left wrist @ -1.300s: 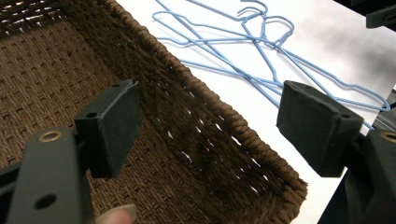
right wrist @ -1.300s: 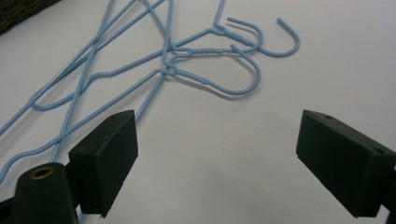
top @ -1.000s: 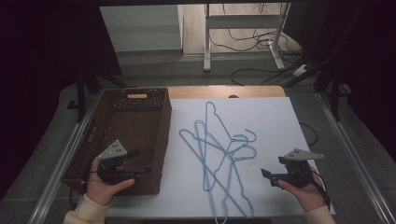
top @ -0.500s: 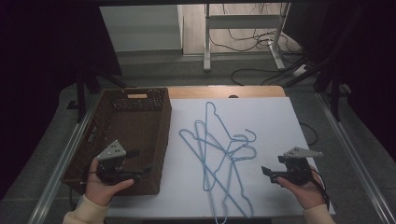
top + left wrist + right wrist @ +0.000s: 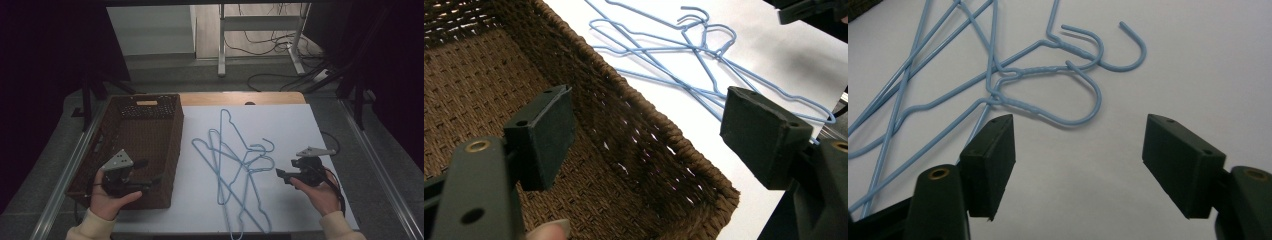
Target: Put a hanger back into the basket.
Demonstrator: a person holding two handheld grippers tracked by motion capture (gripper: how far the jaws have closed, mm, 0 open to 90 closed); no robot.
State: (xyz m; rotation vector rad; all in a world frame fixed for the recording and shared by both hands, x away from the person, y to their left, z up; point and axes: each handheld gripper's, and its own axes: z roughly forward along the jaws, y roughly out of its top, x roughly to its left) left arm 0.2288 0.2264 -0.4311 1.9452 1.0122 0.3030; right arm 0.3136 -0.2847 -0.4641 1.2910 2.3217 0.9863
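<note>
White tabletop [image 5: 310,130] carries tangled blue wire hangers [image 5: 235,165] beside a brown wicker basket [image 5: 150,130]; right gripper [image 5: 281,174], jaws spread and just narrowing, empty, faces their hooks; left gripper [image 5: 150,172] gapes over the basket

No writing, label, brand, number or sign can be read anywhere in these views, neither on the brown woven basket [image 5: 150,131], nor on the blue wire hangers [image 5: 235,165], nor on the white tabletop [image 5: 290,125].
</note>
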